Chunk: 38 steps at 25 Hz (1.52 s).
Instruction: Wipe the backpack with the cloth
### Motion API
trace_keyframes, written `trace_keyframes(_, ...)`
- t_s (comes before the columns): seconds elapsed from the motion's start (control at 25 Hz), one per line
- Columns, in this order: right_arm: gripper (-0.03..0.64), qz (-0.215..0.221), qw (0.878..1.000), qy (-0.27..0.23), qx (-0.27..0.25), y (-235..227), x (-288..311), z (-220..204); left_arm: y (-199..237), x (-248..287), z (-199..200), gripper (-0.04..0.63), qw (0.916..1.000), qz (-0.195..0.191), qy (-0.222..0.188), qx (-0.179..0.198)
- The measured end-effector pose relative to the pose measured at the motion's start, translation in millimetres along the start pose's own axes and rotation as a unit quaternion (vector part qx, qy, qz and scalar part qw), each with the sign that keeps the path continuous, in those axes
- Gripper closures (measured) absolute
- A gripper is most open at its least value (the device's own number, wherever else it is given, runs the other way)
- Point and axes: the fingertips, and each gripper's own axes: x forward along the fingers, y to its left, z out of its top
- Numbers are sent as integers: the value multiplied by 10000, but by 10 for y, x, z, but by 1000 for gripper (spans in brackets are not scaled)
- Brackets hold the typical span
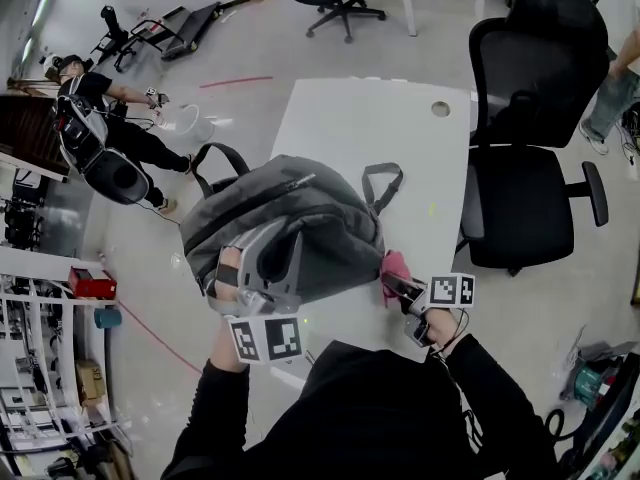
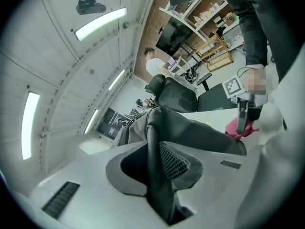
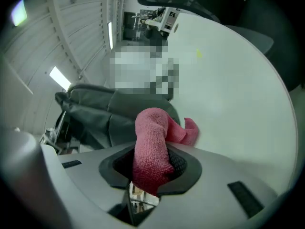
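On the white table (image 1: 380, 128), the grey backpack (image 1: 300, 213) lies near the front edge. Its fabric is clamped in a fold by the left gripper (image 1: 265, 253). The pink cloth (image 1: 393, 264), pinched in the right gripper (image 1: 402, 286), sits at the bag's right edge. Wiping appears barely begun, with nearly all the surface left.

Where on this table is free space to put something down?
The far half of the white table is bare, from the backpack to the far edge; only a round cable hole sits near its far right corner. A narrow bare strip runs along the side by the black chair. The near end is crowded: backpack, pink cloth, left gripper, right gripper.
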Motion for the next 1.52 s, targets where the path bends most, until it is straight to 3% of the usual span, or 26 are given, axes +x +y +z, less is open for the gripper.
trace_keyframes(0.12,503,-211,9944,513,-898,149,-18,-305,276,315,-186,515,9996,-206,-108,-155)
trace_keyframes(0.2,503,-530,9874,600,-1368,136,-51,-392,442,582,-334,516,9988,-397,-133,-260)
trace_keyframes(0.36,503,-1493,9732,97,-1748,-42,-158,-234,720,1160,-721,526,9948,-852,-150,-542)
trace_keyframes(0.56,503,-2622,9443,-568,-1906,-280,-224,136,903,1798,-1216,534,9832,-1550,-135,-954)
trace_keyframes(0.76,503,-3201,9116,-1105,-2330,-195,23,508,812,2271,-1646,535,9694,-2210,-80,-1069)
trace_keyframes(1.04,503,-3382,8774,-801,-3308,129,753,46,387,2796,-2173,535,9501,-2761,195,-1440)
trace_keyframes(1.16,503,-3235,8691,-320,-3728,279,958,-258,217,2988,-2367,535,9400,-2905,410,-1741)
trace_keyframes(1.24,503,-2858,8673,252,-4067,398,1159,-482,120,3094,-2457,535,9315,-2992,606,-1979)
trace_keyframes(1.32,503,-2332,8577,883,-4497,571,1416,-735,68,3158,-2491,535,9251,-3040,696,-2166)
trace_keyframes(1.52,503,-997,8403,2027,-4929,1051,2088,-1320,82,3181,-2474,535,9251,-3044,728,-2151)
